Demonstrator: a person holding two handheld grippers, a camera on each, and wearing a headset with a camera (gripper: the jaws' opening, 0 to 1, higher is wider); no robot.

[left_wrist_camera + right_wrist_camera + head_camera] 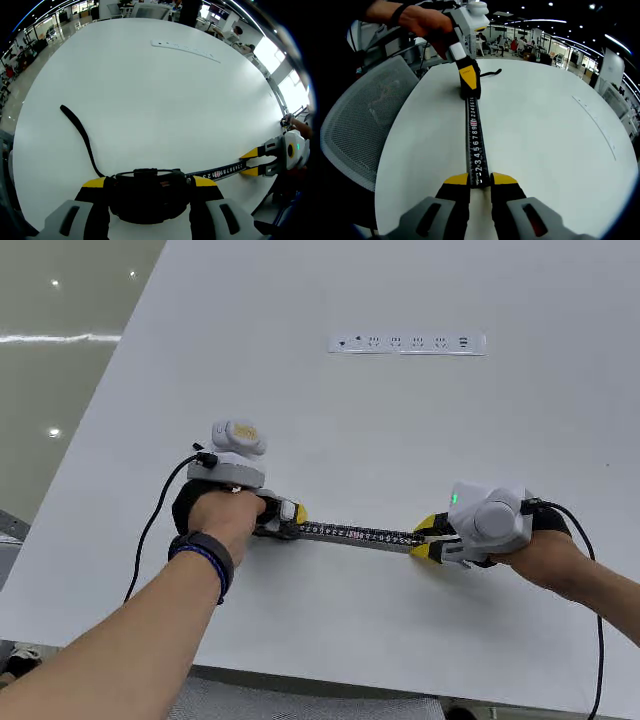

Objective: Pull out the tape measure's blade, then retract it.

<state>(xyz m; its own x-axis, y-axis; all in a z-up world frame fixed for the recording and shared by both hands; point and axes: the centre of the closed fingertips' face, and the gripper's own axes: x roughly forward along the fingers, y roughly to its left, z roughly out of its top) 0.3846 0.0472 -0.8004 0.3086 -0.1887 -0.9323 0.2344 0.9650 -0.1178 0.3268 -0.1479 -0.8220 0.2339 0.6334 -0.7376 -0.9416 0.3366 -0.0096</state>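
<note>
Jaws of the left gripper (150, 182) clamp the tape measure case (469, 80) to anchor it on the table (400, 440), while the right gripper (480, 179) pinches the blade (475, 135) at its tip, stretching it straight between them.

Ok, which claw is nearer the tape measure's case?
Left. The left claw is shut on the case; the right claw pinches the tip of the pulled-out blade, apart from the case.

Head view above, gripper views facing each other along blade (475, 145)
</note>
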